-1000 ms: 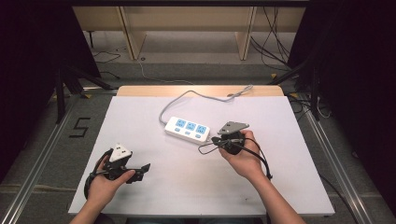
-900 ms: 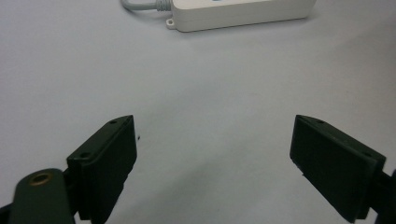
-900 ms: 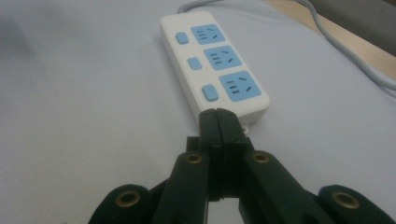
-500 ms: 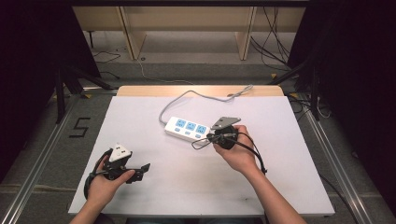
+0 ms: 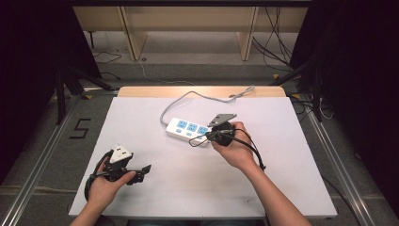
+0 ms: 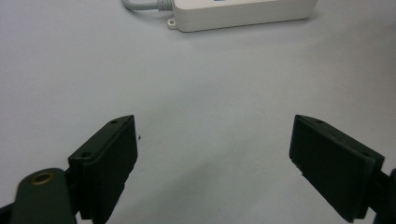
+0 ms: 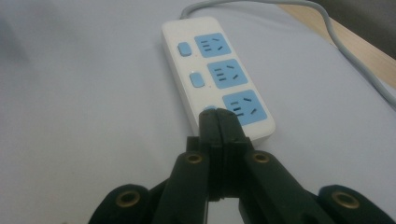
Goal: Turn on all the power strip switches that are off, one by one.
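Two grippers on white table (image 5: 155,197). Nearest, left gripper (image 5: 143,170), jaws spread wide, nothing between, resting low near front edge. Farther, right gripper (image 7: 218,122), jaws pressed together, empty, tips at power strip's (image 7: 219,74) nearest switch (image 7: 209,109); contact unclear. Beyond, grey cord (image 5: 197,96) trailing toward far edge.

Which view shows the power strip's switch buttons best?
The right gripper view: the power strip lies close, two blue buttons clear. The high view shows it small; the left gripper view catches its side edge.
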